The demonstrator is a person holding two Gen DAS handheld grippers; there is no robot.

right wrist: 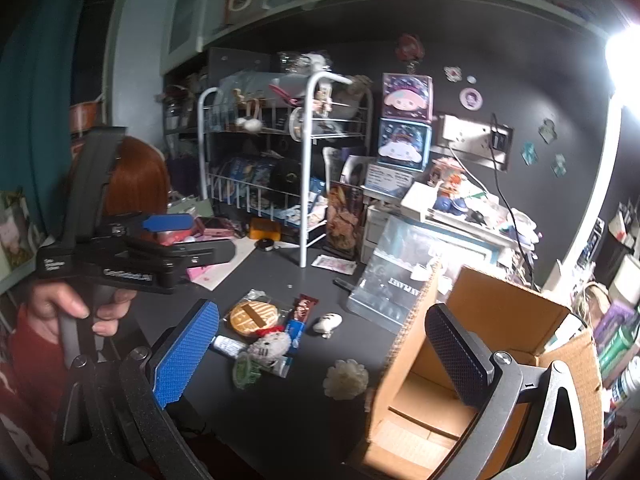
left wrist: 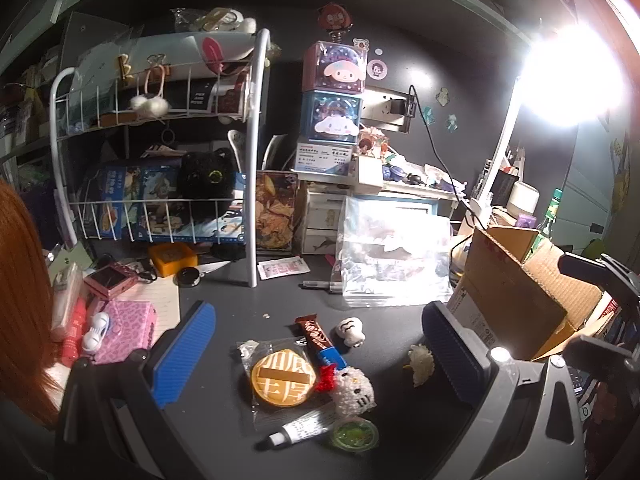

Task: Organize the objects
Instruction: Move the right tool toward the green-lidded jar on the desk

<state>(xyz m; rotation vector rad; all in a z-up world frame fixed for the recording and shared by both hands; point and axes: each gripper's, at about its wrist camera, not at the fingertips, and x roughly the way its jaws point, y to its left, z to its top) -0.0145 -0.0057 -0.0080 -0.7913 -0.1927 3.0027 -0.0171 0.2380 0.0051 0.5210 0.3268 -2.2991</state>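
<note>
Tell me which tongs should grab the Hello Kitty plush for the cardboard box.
Left. The left tongs are open above the desk, with the Hello Kitty plush lying between and just ahead of their fingers. The right tongs, also open, sit off toward the cardboard box, farther from the plush.

Desk point(left wrist: 224, 432): dark grey, cluttered.
Front middle: wrapped round biscuit point(left wrist: 283, 380), chocolate bar point(left wrist: 318, 338), beaded white cat charm point(left wrist: 354, 394), white tube point(left wrist: 300, 428), green jelly cup point(left wrist: 355, 434), all bunched together.
Just beyond: small white figure point(left wrist: 351, 331); white flower point(left wrist: 421, 362) near the box.
Right: open cardboard box point(left wrist: 516, 300).
Behind it: clear plastic case point(left wrist: 394, 256), pen point(left wrist: 322, 285).
Left: pink leopard pouch point(left wrist: 124, 326), pink camera point(left wrist: 111, 279).
Back: white wire rack point(left wrist: 160, 168).
</note>
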